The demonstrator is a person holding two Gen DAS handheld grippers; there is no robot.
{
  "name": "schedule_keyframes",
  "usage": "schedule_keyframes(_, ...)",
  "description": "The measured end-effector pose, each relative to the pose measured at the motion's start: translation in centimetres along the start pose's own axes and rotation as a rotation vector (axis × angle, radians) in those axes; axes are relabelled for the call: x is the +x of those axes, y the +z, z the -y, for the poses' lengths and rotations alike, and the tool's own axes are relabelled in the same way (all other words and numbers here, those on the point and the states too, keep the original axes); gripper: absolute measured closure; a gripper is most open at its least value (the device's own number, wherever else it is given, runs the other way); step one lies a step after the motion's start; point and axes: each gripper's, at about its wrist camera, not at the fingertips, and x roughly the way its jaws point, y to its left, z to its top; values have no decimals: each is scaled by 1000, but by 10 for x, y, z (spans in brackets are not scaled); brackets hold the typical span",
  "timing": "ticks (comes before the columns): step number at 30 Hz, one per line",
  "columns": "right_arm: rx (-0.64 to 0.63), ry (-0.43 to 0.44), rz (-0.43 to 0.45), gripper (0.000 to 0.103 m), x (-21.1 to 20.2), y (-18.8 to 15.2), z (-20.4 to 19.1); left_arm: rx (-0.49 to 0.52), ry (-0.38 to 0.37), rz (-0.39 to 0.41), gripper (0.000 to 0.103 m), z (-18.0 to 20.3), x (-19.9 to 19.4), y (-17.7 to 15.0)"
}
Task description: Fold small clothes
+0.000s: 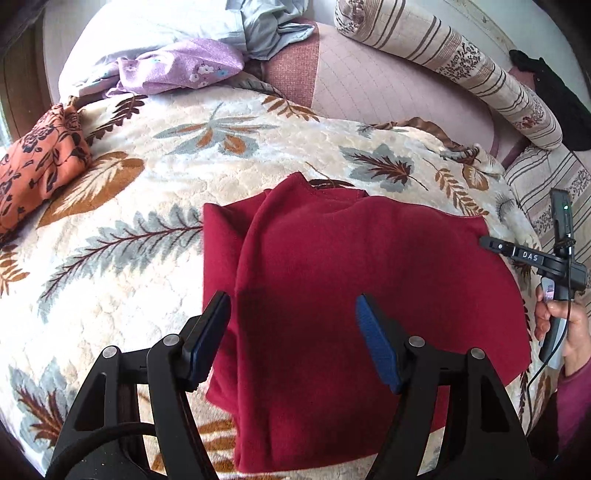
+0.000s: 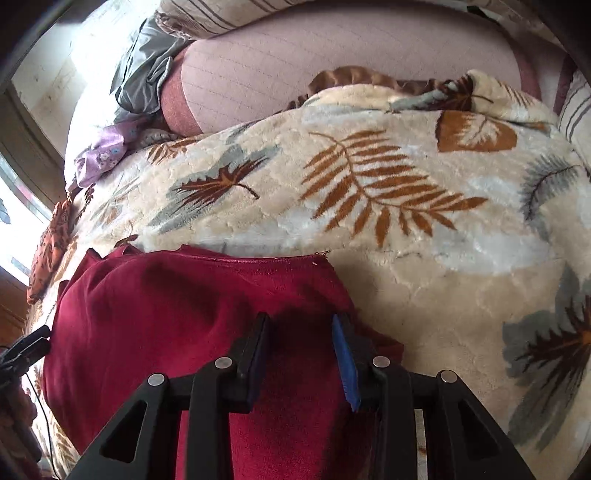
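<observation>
A dark red fleece garment (image 1: 351,295) lies partly folded on a cream blanket with leaf prints (image 1: 147,221). Its left part is doubled over. My left gripper (image 1: 291,332) is open and empty, just above the garment's near left part. The right gripper (image 1: 517,254) shows at the garment's right edge, held by a hand. In the right wrist view the right gripper (image 2: 301,358) is open and empty, low over the red garment (image 2: 166,332) near its right edge, with the blanket (image 2: 443,258) beyond.
An orange floral cloth (image 1: 37,170) lies at the left of the blanket. A purple floral cloth (image 1: 177,66) and a pale blue cloth (image 1: 266,29) lie at the back. A striped bolster (image 1: 461,62) runs along the back right on a pink sheet (image 1: 388,92).
</observation>
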Motion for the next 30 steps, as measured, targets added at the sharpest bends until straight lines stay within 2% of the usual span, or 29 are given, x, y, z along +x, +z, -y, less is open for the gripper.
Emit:
schedule_keyframes(2, -13, 7, 39, 70, -18, 4, -14, -13, 26, -8, 32, -2, -9, -5)
schedule_keyframes(5, -63, 70, 84, 68, -38, 10, -50, -55, 19, -10, 32, -6, -23, -15)
schedule_keyframes(7, -111, 137, 82, 58, -40, 12, -85, -95, 16, -18, 32, -10, -30, -25)
schedule_keyframes(11, -205, 287, 25, 57, -23, 13, -164, -156, 32, -18, 32, -17, -36, -39)
schedule_keyframes(16, -276, 346, -64, 57, 24, 11, -252, -187, 27, -27, 32, -29, -26, -48)
schedule_keyframes(19, -292, 346, -123, 57, 52, 12, -289, -174, 44, -32, 32, -35, -20, -49)
schedule_keyframes(22, -319, 223, -151, 57, 78, 15, -308, -166, 52, -34, 32, -40, -17, -51)
schedule_keyframes(23, -312, 193, -166, 58, 86, 17, -308, -173, 49, -32, 32, -44, -17, -51)
schedule_keyframes(25, -289, 165, -197, 73, 97, 19, -302, -188, 47, -32, 32, -50, -17, -52)
schedule_keyframes(26, -281, 160, -191, 76, 99, 19, -299, -195, 46, -32, 32, -54, -16, -51)
schedule_keyframes(30, -266, 205, -158, 93, 91, 21, -290, -206, 26, -36, 32, -60, -15, -54)
